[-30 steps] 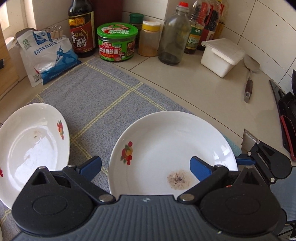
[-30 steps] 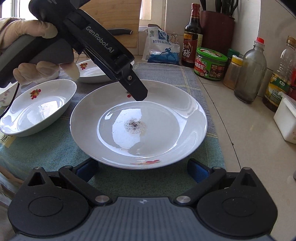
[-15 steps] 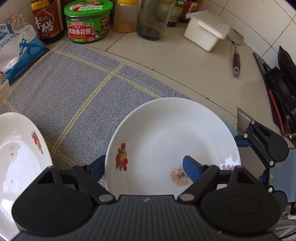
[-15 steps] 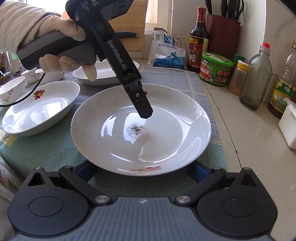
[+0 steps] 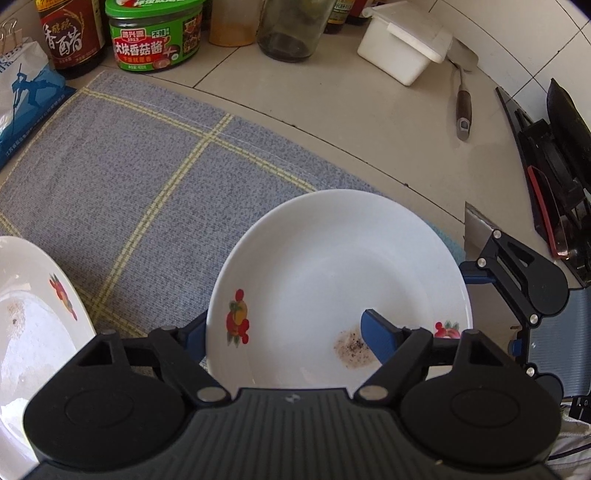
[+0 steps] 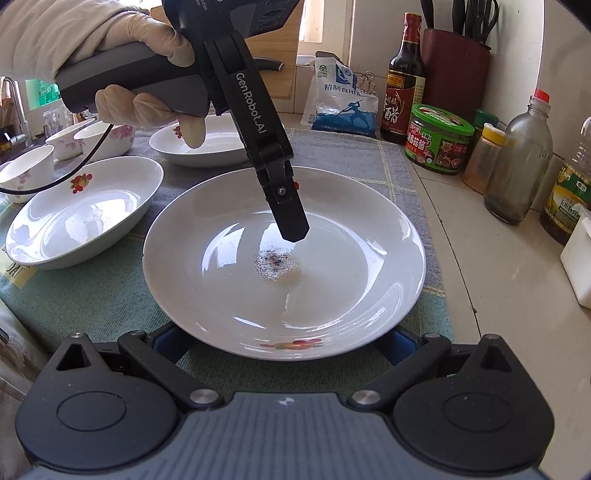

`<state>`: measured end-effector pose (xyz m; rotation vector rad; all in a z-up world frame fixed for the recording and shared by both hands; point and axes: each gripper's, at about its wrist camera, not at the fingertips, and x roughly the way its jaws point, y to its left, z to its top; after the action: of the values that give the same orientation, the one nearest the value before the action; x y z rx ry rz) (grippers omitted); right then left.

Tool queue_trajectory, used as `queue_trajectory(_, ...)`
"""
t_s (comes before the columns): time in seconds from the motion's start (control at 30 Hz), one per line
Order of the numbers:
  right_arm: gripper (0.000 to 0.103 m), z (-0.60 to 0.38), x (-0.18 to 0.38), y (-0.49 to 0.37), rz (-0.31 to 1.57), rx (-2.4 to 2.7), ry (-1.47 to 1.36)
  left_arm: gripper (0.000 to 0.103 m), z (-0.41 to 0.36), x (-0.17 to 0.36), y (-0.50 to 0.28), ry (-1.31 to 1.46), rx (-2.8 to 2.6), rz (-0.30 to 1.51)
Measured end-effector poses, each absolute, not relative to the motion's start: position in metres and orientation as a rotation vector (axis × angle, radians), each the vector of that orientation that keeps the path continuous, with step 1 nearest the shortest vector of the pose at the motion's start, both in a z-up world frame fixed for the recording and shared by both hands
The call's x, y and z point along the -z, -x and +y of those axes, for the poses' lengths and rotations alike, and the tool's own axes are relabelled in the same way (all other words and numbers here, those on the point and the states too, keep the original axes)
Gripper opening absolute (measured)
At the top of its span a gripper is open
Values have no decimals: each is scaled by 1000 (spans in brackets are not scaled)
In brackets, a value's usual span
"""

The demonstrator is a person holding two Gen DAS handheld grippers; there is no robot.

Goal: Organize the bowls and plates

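**Left Gripper Bites the Plate Rim**

Down and in since the earlier frame: the left gripper (image 5: 284, 334) has tipped steeply over the plate (image 5: 332, 266) and its jaws have just been closing, with the plate's rim now pinched between them.

From the left wrist, one blue finger (image 5: 380, 338) lies inside the dish beside a speckled residue patch (image 5: 352, 349); the other sits outside and under the rim. The plate rests on a grey checked mat (image 5: 147, 170). At the back stands a green-lidded jar (image 5: 155, 35) printed 大块香菇酱, next to a dark bottle (image 5: 72, 35) reading 香醋. A white lidded box (image 5: 402, 48) and a spatula (image 5: 463, 103) lie on the tiled counter. A second plate (image 5: 33, 332) sits well left. The right gripper (image 5: 517, 291) shows at the plate's right edge.

Over to the right wrist: the left gripper's arm (image 6: 255, 110) reads "GenRobot.AI", held by a gloved hand (image 6: 147, 107), pointing sharply down into the plate. The right gripper's jaws stand wide, its blue fingers (image 6: 170, 339) flanking the near rim without pressing it. An oval dish (image 6: 85, 210) and small flowered bowls (image 6: 99, 140) crowd the left; a salt bag (image 6: 343, 103) stands behind.
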<state>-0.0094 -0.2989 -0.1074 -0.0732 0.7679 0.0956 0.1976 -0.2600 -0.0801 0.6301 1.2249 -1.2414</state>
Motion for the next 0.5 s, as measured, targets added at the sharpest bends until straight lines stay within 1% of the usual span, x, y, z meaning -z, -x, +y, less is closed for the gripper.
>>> queue_trajectory(0.23, 103, -300, 103, 4, 792, -97, 82, 82, -260, 77, -199, -615, 1238, 1216)
queue_trajectory(0.5, 103, -312, 93, -10, 769, -101, 112, 81, -268, 67, -214, -592, 1228, 1178)
